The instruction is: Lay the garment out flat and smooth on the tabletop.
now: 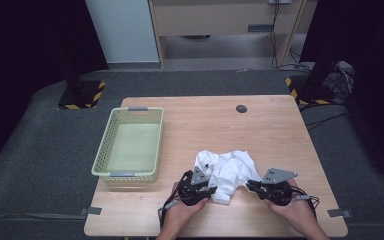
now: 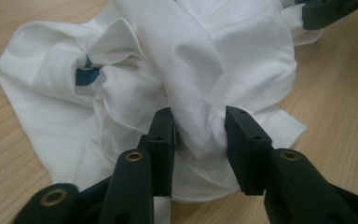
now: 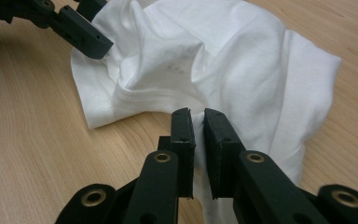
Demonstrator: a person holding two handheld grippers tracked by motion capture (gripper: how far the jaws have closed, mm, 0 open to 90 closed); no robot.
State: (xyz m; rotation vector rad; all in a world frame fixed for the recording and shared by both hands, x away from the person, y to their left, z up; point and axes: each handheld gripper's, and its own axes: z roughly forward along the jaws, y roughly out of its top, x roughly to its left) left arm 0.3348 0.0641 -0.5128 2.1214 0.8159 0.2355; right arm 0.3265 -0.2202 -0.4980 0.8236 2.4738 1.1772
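In the left gripper view, the left gripper (image 2: 199,133) clamps the white cloth (image 2: 214,60), revealing a blue patch (image 2: 86,74).

A light wooden counter (image 1: 260,125) stands on grey carpet (image 1: 35,150). Beyond its far edge sits a pale wooden desk (image 1: 220,20) beside a white panel (image 1: 122,30). 2 black stands with yellow-and-black striped bases (image 1: 82,95) flank it, and cables (image 1: 330,75) trail on the far right. Both far corners are dark.
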